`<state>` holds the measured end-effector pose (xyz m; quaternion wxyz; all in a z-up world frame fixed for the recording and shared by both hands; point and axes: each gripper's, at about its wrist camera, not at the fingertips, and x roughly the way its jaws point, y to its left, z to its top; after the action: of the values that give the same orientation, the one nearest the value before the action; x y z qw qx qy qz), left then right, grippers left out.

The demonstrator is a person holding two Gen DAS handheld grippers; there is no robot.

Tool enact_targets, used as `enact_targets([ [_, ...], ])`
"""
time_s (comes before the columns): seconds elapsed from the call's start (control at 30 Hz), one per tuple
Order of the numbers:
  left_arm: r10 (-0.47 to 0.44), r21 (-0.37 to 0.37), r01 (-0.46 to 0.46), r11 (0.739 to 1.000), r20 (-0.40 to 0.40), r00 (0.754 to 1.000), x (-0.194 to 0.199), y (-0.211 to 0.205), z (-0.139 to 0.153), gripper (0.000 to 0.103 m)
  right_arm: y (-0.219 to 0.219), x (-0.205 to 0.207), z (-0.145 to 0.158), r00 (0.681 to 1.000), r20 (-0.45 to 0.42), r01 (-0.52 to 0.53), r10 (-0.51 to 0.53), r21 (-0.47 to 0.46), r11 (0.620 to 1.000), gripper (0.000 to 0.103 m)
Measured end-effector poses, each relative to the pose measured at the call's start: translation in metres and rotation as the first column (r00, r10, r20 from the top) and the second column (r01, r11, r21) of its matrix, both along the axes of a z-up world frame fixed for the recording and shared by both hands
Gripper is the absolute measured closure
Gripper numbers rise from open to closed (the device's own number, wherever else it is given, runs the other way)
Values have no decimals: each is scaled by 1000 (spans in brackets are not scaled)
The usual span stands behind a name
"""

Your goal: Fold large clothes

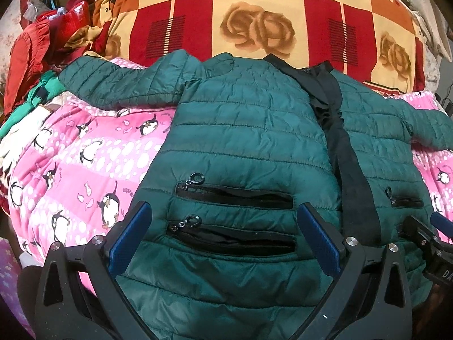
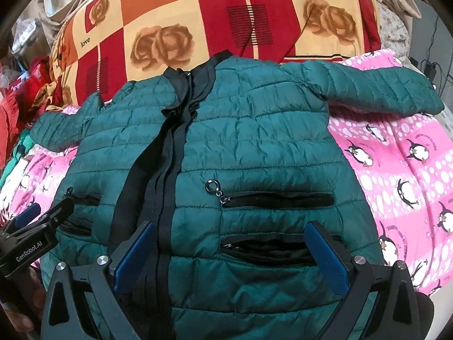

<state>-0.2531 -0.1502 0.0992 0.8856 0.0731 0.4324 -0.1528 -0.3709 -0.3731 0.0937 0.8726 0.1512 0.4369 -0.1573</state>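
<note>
Jacket lies front-up, sleeves spread, on our pink blanket; left gripper hovers open over its near-left pockets. Right view: right gripper open above the jacket's near-right pockets.

Probably a home bedroom: penguin blanket, rose-print quilt.

pink penguin-print blanket, checkered rose-print quilt behind it, red clothes heaped at left
</note>
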Motion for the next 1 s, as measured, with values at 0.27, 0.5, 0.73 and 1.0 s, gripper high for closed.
enact_targets([
  [0.27,1,6,-1,1000,7,1000,-2,-2,-1,1,-2,2,-3,1000,-11,12,-12,8,1000,0],
  [0.5,3,9,-3,1000,10,1000,-2,-2,-2,1,1,3,-5,1000,-24,-1,1,-1,1000,0],
  [0.73,9,12,-10,1000,16,1000,-1,-1,-2,1,4,5,-6,999,-27,-24,24,0,1000,0],
  [1.0,12,14,-12,1000,13,1000,0,-1,-4,1,7,6,-6,999,-33,-34,33,-20,999,0],
])
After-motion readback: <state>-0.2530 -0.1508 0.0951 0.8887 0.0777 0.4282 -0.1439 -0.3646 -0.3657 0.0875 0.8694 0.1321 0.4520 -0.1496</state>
